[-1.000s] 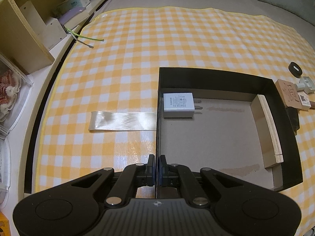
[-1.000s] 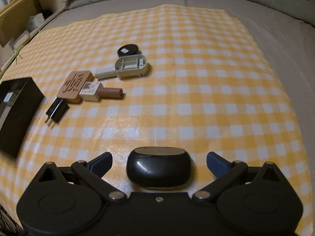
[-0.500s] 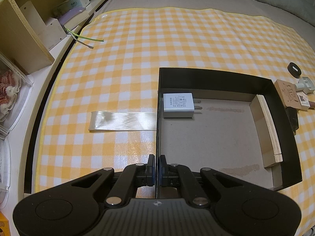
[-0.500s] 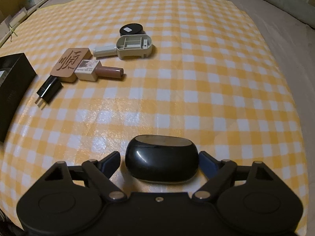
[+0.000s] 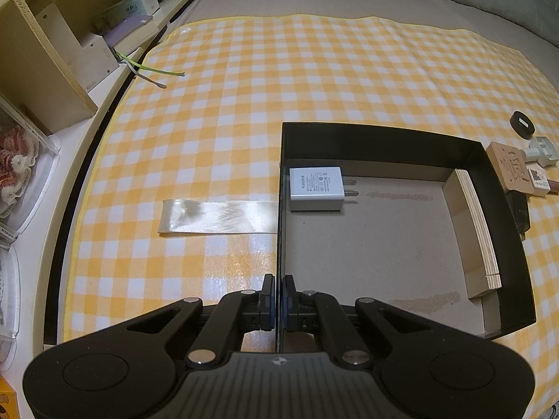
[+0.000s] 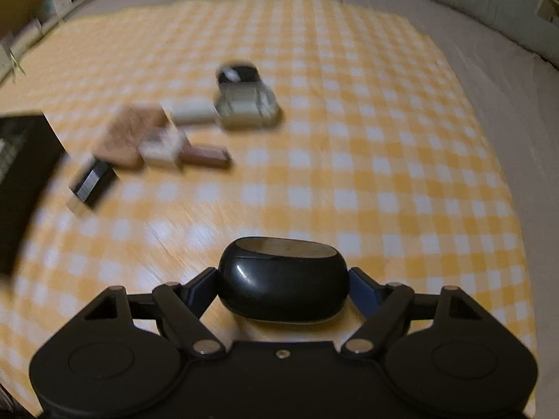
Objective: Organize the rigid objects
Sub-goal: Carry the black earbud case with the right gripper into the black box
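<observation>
My left gripper (image 5: 278, 300) is shut on the near left wall of a black open box (image 5: 384, 139). Inside the box lie a white charger (image 5: 316, 188) and a plywood piece (image 5: 477, 230). My right gripper (image 6: 283, 276) is shut on a black oval case (image 6: 283, 279) and holds it above the checked cloth; this view is blurred by motion. Farther off on the cloth lie a wooden block (image 6: 129, 132), a small bottle (image 6: 185, 150), a black plug (image 6: 92, 181), a grey plastic part (image 6: 241, 104) and a black round lid (image 6: 237, 73).
A yellow checked cloth (image 5: 279, 70) covers the bed. A strip of shiny ribbon (image 5: 216, 216) lies left of the box. Shelves with boxes (image 5: 70, 45) stand at the far left. The box's corner shows at the left of the right wrist view (image 6: 21, 174).
My right gripper's fingers have closed onto the black oval case, and it has lifted and is moving. The left gripper and box have not moved.
</observation>
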{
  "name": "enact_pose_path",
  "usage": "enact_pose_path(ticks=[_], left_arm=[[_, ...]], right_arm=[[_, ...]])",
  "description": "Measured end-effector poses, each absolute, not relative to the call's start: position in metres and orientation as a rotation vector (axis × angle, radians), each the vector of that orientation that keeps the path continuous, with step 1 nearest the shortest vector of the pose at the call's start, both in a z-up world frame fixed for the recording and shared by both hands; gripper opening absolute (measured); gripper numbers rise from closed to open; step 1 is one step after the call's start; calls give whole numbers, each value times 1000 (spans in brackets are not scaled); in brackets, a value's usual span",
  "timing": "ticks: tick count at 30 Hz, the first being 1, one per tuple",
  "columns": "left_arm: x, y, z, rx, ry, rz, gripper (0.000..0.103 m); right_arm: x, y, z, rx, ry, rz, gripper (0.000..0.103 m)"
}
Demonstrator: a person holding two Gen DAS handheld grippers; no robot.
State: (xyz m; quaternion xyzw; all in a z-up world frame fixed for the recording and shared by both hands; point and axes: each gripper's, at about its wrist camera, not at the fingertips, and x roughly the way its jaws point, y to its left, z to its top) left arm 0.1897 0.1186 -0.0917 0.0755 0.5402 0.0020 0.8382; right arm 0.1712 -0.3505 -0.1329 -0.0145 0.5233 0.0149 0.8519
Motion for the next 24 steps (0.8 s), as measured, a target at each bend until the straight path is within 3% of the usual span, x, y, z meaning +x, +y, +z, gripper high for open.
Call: enact_pose_path(ticks=[11,24], left_arm=[[190,119,-89,166,1133,0,4],[188,120,-88,165,1119,-7,4]], right_arm=[[203,-247,-61,96,944,203,81],[233,-119,-61,142,1048,302,81]])
